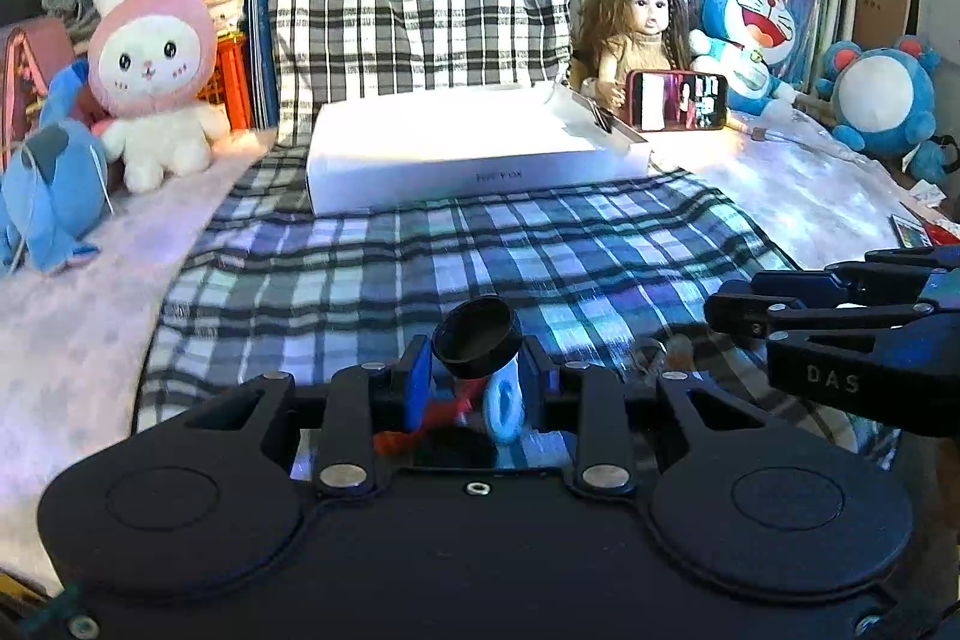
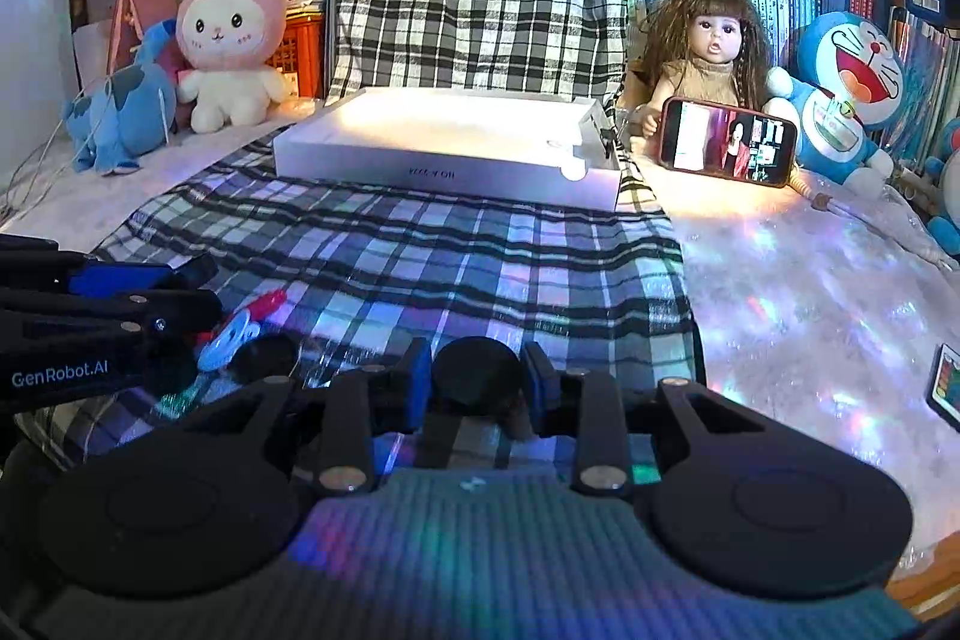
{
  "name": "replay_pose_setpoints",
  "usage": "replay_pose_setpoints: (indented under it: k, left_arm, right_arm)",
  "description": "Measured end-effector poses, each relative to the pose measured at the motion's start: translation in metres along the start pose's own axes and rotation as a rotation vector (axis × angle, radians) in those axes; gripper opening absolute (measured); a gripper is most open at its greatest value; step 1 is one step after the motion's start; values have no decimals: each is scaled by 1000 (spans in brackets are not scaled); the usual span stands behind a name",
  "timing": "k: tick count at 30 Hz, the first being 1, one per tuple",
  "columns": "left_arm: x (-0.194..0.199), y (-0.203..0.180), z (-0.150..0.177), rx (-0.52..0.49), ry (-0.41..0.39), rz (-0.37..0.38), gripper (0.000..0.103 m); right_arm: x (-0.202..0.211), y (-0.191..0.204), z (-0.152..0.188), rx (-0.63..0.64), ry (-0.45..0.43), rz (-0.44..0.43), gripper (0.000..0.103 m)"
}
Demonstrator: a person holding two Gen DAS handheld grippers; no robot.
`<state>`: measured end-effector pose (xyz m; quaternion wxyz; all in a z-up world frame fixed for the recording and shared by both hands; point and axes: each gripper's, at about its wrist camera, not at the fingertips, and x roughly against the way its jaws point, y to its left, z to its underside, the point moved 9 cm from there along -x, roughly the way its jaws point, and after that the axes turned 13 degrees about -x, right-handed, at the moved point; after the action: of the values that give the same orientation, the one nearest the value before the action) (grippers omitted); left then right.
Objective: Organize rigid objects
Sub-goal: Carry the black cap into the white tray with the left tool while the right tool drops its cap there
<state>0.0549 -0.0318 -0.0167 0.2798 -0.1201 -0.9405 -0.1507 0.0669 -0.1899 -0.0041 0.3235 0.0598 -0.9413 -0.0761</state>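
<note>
In the left wrist view my left gripper [image 1: 477, 376] is shut on a black cup-shaped cap [image 1: 477, 343], tilted with its hollow side showing. A light-blue ring [image 1: 504, 403] and a red cord [image 1: 447, 412] lie just under it on the plaid cloth [image 1: 420, 256]. From the right wrist view, my right gripper [image 2: 478, 379] is shut on a black round disc [image 2: 477, 370] low over the cloth. The left gripper [image 2: 207, 292] enters there from the left, beside the ring [image 2: 231, 334]. A white flat box [image 1: 474, 148] lies further back in the middle.
Plush toys stand around the back: a pink rabbit [image 1: 156, 58], a blue plush [image 1: 51, 196], a doll [image 1: 639, 22], a blue cat [image 1: 750, 34]. A phone [image 1: 678, 100] leans by the doll. A plaid cushion [image 1: 420, 10] and books stand behind the box.
</note>
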Motion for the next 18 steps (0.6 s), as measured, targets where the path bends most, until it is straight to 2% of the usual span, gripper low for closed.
replay_pose_setpoints:
  k: [8,13,18]
  left_arm:
    - [-27,24,-39,5,-29,14,30]
    - [-67,42,-72,23,-21,65,30]
    - [-116,59,-103,46,-10,103,30]
  right_arm:
    - [-25,-6,-31,-72,0,-15,37]
    - [-55,-7,-65,-106,3,-53,37]
    - [-101,-11,-105,-164,54,-88,37]
